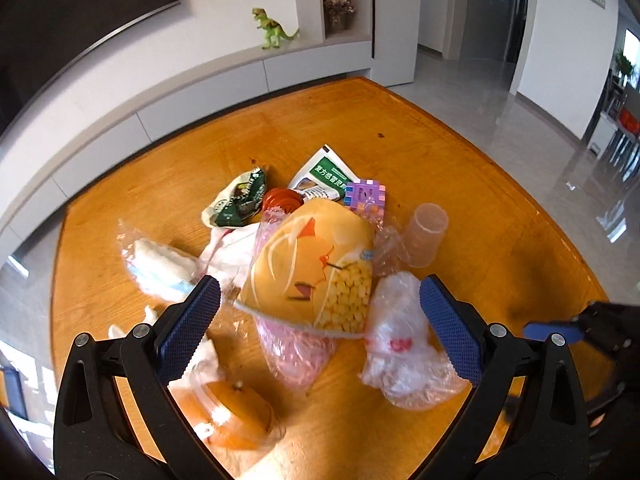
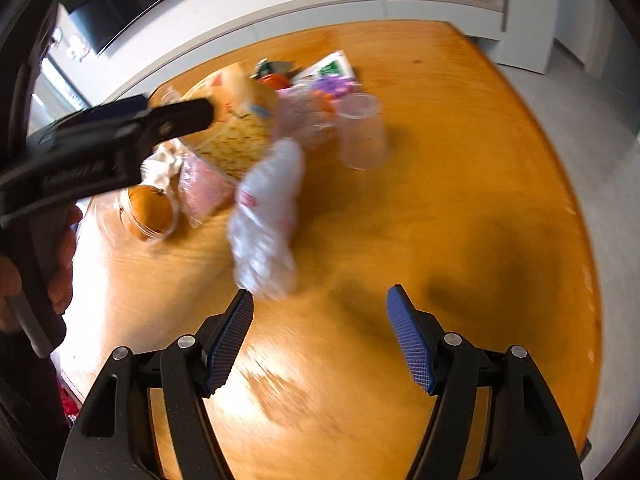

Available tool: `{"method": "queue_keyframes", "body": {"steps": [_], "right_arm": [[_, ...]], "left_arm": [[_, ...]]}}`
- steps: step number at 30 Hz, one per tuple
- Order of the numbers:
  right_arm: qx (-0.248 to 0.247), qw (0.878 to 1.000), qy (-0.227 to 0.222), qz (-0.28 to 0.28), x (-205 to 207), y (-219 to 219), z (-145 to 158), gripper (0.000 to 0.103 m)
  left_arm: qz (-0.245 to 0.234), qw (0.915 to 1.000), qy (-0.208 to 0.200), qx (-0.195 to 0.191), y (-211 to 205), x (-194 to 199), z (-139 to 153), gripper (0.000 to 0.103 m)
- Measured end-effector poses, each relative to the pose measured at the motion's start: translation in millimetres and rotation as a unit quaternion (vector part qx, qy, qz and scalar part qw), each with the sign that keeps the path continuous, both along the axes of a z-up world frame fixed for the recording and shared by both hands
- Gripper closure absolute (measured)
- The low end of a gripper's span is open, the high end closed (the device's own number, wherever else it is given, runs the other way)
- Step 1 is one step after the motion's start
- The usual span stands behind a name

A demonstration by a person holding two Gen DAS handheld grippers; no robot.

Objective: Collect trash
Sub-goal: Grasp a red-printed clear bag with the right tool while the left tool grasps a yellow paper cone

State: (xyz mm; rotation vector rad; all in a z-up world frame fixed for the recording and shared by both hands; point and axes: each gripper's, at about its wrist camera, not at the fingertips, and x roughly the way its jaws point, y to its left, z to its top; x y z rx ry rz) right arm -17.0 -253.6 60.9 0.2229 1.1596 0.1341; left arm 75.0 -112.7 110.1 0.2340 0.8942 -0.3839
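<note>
Nearest the lens: blue ribbed pads of the left gripper (image 1: pixel 320 312), spread wide, nothing between them yet. Just ahead, framed by both fingers: a yellow snack bag (image 1: pixel 316 264) printed with a cartoon and corn, lying over a pink crinkled bag (image 1: pixel 294 356). Touching the right finger's inner side: a crumpled clear bag (image 1: pixel 404 344) with red print. Under and below the left finger: white tissue (image 1: pixel 160 264) and a clear tub holding something orange (image 1: pixel 236 416). Farther ahead: a green wrapper (image 1: pixel 240 200), a red cap (image 1: pixel 282 200), a green-and-white sachet (image 1: pixel 326 172), a purple block (image 1: pixel 366 196), and, off to the right, a clear cup (image 1: pixel 428 232) on its side. All heaped near the middle of the wooden table (image 1: pixel 500 220).

Right gripper (image 2: pixel 320 336) likewise parted wide and empty, low over bare wood, the clear bag just beyond its left fingertip; view blurred, so fine detail uncertain.

Likely hazards, as judgement only:
- Closing on slick film: bag sliding out, or only a corner pinched and the rest dragging.
- Overlapping pieces: lifting the yellow bag and pulling the pink one, or scattering the pile.
- Sweeping sideways: knocking the cup into a roll toward the table edge.
- Both grippers converging on the clear bag: fingers colliding.
- Tub close under the left finger: easily tipped.
</note>
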Motion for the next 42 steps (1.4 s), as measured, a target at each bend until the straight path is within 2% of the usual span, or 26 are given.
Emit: {"method": "queue_keyframes", "body": {"steps": [3,6,8,10,11,13,17,19,24,33,42], "right_arm": [[0.009,1.000,0.003,0.012,19,16,-6,0.033],[0.022,1.000,0.006,0.012,36,25,-15,0.033],[0.031,0.999,0.011,0.006,46,26,-21,0.033],[0.033,0.999,0.015,0.005,52,28,-27,0.033],[0.034,0.999,0.017,0.006,55,30,-30,0.033],[0.031,0.999,0.020,0.006,57,36,-34,0.036],[0.018,1.000,0.020,0.008,58,42,-37,0.065],[0.032,0.999,0.023,0.008,59,44,-38,0.070],[0.030,0.999,0.007,0.012,48,50,-31,0.072],[0.014,0.999,-0.029,0.002,23,42,-1,0.072],[0.009,0.998,-0.057,-0.023,-31,12,28,0.072]], "left_arm": [[-0.006,0.9995,0.025,-0.019,1,20,-6,0.006],[-0.005,0.9997,0.025,-0.006,-4,30,-12,0.007],[-0.005,0.9999,0.016,-0.002,-7,31,-15,0.035],[0.000,0.9996,0.029,0.005,-8,34,-20,0.060],[0.001,0.9993,0.037,0.004,-7,37,-23,0.066],[0.002,0.9989,0.047,-0.009,-4,38,-26,0.069],[0.010,0.9962,0.064,-0.058,7,36,-22,0.081],[0.007,0.9936,0.073,-0.086,12,33,-19,0.087],[-0.005,0.9910,0.074,-0.112,12,17,-13,0.094],[-0.010,0.9942,0.040,-0.099,0,-10,13,0.095],[-0.027,0.9958,0.003,-0.088,-14,-52,46,0.095]]}}
